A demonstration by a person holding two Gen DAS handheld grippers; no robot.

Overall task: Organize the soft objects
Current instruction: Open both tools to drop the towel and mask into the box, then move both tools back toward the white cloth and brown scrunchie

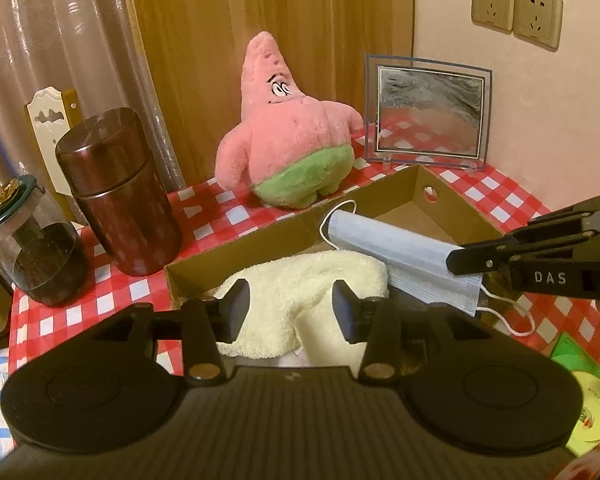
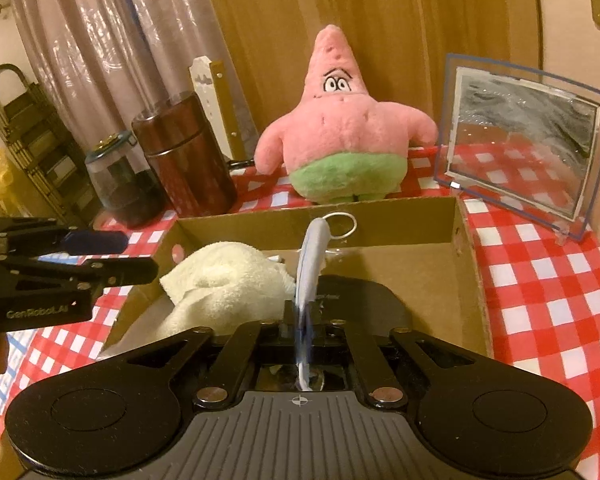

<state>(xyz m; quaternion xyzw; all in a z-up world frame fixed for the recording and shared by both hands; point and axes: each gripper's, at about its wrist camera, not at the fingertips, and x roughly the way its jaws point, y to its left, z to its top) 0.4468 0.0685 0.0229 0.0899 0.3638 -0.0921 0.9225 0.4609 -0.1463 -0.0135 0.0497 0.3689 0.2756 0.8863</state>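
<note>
In the cardboard box (image 2: 472, 280) on the checked tabletop (image 2: 548, 280):
- Cream towel (image 1: 300, 284), bunched at the box's left end; left gripper (image 1: 290, 306) straddles it, jaws part-open, pads clear.
- Blue face mask (image 2: 310, 264), long axis running toward the box's far wall; right gripper (image 2: 302, 322) pinches its near end, jaws narrow.
- Pink plush star (image 2: 346, 140), behind the box, not yet stowed.
- Lettering: "DAS", "GenRobot.AI".

box (image 2: 472, 276) right half free, plush (image 2: 348, 148) behind
</note>
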